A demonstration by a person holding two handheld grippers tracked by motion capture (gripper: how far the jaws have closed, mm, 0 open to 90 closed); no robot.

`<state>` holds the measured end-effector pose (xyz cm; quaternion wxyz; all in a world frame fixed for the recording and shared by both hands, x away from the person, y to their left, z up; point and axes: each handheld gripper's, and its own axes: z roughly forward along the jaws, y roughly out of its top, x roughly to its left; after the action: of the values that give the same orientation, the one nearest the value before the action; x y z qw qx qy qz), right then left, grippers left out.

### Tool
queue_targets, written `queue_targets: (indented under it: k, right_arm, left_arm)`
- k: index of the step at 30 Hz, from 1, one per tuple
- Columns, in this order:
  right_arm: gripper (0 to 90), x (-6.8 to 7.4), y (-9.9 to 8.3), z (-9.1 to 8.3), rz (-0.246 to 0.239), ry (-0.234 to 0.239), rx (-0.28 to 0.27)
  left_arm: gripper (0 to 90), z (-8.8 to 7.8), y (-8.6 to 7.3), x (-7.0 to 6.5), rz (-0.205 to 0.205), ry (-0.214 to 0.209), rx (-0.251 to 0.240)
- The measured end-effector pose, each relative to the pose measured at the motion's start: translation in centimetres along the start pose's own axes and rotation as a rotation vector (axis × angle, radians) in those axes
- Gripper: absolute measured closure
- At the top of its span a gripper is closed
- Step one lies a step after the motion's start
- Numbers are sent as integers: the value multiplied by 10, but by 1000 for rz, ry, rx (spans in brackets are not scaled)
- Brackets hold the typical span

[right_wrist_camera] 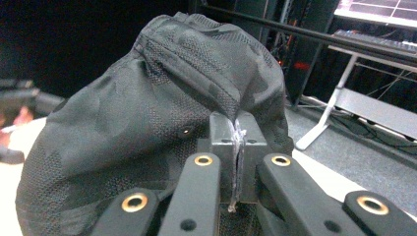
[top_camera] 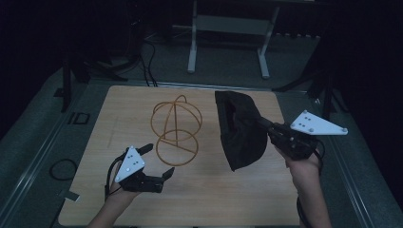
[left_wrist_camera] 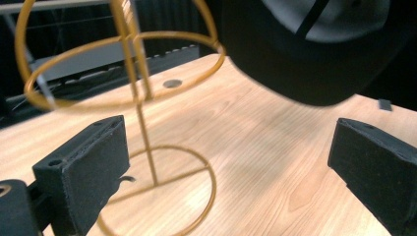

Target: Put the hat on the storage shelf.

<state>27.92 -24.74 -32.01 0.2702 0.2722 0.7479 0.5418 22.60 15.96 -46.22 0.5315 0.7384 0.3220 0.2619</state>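
Note:
A black cap (top_camera: pixel 240 130) hangs above the right half of the wooden table (top_camera: pixel 114 199). My right gripper (top_camera: pixel 263 124) is shut on the cap's edge; the right gripper view has the fabric (right_wrist_camera: pixel 147 108) pinched between the closed jaws. A gold wire stand (top_camera: pixel 176 128), a round cage on a stem with a ring base, is upright at the table's middle. My left gripper (top_camera: pixel 157 161) stands open just left of the stand's base. In the left gripper view the stand (left_wrist_camera: pixel 142 128) rises between the wide-apart pads (left_wrist_camera: pixel 88 167), with the cap (left_wrist_camera: pixel 305 54) above right.
A white metal frame (top_camera: pixel 228 28) stands on the floor beyond the table. Cables (top_camera: pixel 147 61) trail at the far left, and a loose cable loop (top_camera: pixel 62 168) lies left of the table. The table's front and left parts are bare wood.

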Motion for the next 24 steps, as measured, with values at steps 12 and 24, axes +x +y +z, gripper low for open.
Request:
queue_targets:
  k: [12, 24]
  right_arm:
    - [889, -5, 30, 31, -7, -23, 8]
    - [889, 12, 47, 78, -43, -11, 37]
  left_arm:
    - [26, -2, -61, 9, -54, 102, 60]
    - [26, -16, -84, 17, -84, 158, 51]
